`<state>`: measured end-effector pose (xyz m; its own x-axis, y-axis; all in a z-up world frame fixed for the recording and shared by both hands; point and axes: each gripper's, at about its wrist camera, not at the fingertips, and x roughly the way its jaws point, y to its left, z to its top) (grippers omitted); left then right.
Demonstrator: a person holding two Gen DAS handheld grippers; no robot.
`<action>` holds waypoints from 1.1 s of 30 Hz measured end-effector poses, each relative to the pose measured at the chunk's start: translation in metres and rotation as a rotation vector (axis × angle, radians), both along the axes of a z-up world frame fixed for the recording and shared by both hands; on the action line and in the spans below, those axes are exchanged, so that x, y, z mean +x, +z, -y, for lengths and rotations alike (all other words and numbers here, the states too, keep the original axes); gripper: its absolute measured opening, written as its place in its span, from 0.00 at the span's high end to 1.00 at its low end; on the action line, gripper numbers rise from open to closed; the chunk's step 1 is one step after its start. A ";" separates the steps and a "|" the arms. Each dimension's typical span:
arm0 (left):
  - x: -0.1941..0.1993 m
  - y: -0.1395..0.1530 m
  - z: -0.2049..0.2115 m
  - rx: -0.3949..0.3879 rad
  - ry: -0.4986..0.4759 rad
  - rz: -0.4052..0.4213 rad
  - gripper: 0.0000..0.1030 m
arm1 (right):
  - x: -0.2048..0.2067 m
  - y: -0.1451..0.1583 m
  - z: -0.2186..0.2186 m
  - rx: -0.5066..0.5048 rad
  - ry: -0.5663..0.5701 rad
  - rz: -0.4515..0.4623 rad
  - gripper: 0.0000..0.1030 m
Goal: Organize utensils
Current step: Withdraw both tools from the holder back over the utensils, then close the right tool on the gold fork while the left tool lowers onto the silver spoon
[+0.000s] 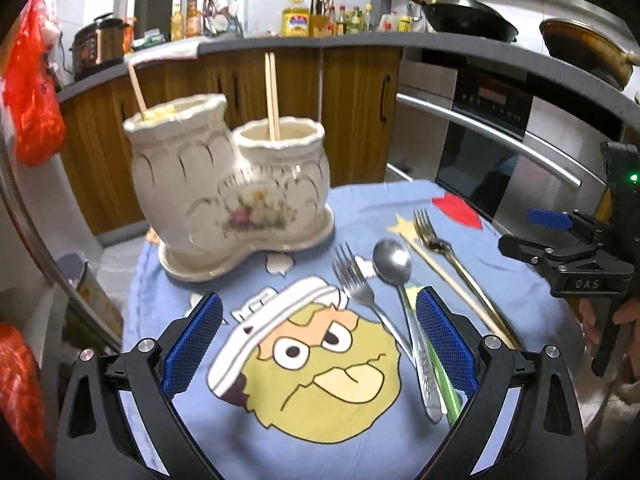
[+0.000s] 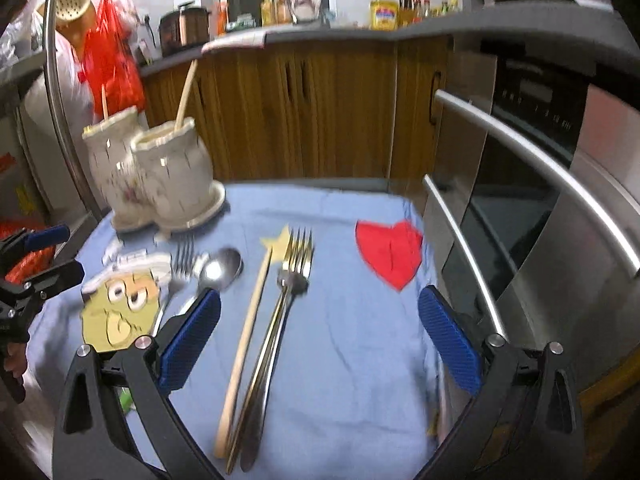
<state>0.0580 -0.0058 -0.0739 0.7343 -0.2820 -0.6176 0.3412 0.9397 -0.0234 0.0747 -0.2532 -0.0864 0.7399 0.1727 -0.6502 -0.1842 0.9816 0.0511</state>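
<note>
on a blue cartoon-printed cloth (image 2: 340,360) lie the loose utensils: a wooden chopstick (image 2: 244,356) and a gold fork (image 2: 280,320) side by side in the middle, with a steel spoon (image 1: 394,276) and a steel fork (image 1: 356,284) to their left. the white ceramic holder (image 1: 224,184), two joined glazed cups on one base, stands at the far left and already has chopsticks upright in each cup

the right gripper (image 2: 320,336) hangs over the chopstick and gold fork with its blue ribbed pads spread wide and nothing between them. the left gripper (image 1: 320,340) is equally wide and empty above the cartoon face, its right pad just beside the spoon's handle

these pieces look light, stiff and thin. the polished metal is probably slippery, and lying flat on soft cloth it gives little edge to pinch; mid-handle looks the safest hold. the chopstick and gold fork lie very close, so one could drag the other. the holder looks fragile and heavy-bottomed; dropping things in gently seems wise
</note>
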 end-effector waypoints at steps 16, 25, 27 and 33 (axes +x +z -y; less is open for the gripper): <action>0.007 -0.017 0.000 -0.011 -0.017 -0.047 0.07 | 0.048 -0.030 -0.015 0.140 0.002 -0.203 0.82; 0.007 -0.018 0.002 -0.003 -0.023 -0.042 0.07 | 0.057 -0.039 -0.008 0.270 -0.017 -0.269 0.93; 0.007 -0.019 0.003 -0.001 -0.023 -0.042 0.07 | 0.056 -0.038 -0.008 0.265 -0.016 -0.261 0.95; 0.009 -0.022 0.004 -0.002 -0.026 -0.056 0.07 | 0.049 -0.030 -0.007 0.261 -0.003 -0.229 0.98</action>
<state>0.0674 -0.0102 -0.0954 0.6910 -0.3021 -0.6567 0.3636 0.9304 -0.0454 0.1241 -0.2466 -0.1166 0.5808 0.3536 -0.7332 -0.1365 0.9303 0.3405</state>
